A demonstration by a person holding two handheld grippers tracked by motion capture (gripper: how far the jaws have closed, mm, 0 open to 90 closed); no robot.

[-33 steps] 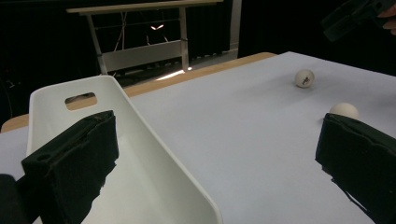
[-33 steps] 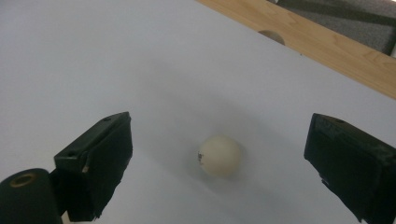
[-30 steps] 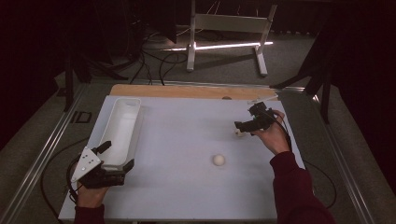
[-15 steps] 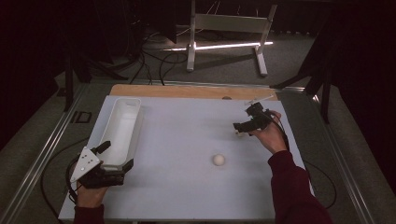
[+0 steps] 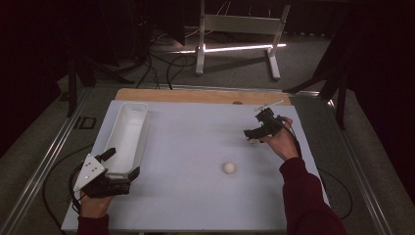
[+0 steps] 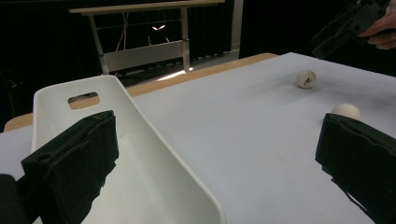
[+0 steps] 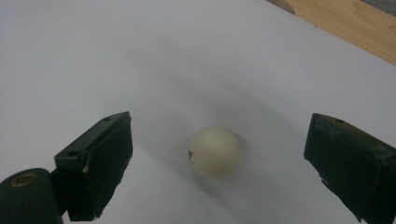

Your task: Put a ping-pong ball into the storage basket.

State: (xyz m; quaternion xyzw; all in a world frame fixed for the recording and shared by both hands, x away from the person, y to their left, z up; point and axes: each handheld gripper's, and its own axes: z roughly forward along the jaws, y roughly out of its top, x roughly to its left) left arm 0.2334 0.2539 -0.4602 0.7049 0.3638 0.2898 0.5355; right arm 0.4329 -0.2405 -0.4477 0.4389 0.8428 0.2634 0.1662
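right tongs point(image 7: 217, 154) wide above ball point(image 7: 215, 151); left tongs point(image 6: 215, 158) wide astride tray point(image 6: 140, 154) edge.

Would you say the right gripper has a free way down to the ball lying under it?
Probably yes. The right gripper hangs with its jaws wide open on either side of the ball, and only bare table lies around it. The other ball lies well apart.

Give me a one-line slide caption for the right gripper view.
Open right gripper poised over a cream ball on the white table.
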